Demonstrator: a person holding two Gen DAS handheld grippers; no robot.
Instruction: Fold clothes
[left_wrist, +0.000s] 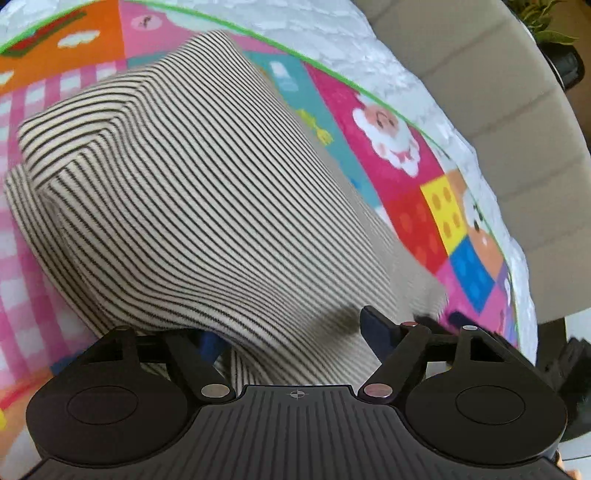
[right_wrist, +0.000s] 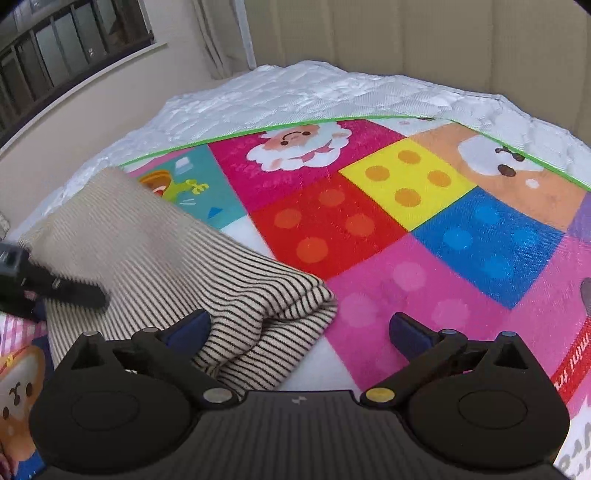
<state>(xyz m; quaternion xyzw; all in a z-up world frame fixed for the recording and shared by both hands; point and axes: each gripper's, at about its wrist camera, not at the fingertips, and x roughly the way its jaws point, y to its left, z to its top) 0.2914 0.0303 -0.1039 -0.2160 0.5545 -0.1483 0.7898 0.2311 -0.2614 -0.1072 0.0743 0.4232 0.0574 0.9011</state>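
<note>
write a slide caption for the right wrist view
Open right hand-held gripper at the corner of a folded striped garment on a colourful play mat.

Striped garment (left_wrist: 177, 192) lies folded on colourful mat (left_wrist: 436, 206).

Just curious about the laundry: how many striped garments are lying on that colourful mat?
1: a folded striped garment lies on the colourful mat, towards its left side. More clothes may lie outside both views.
</note>
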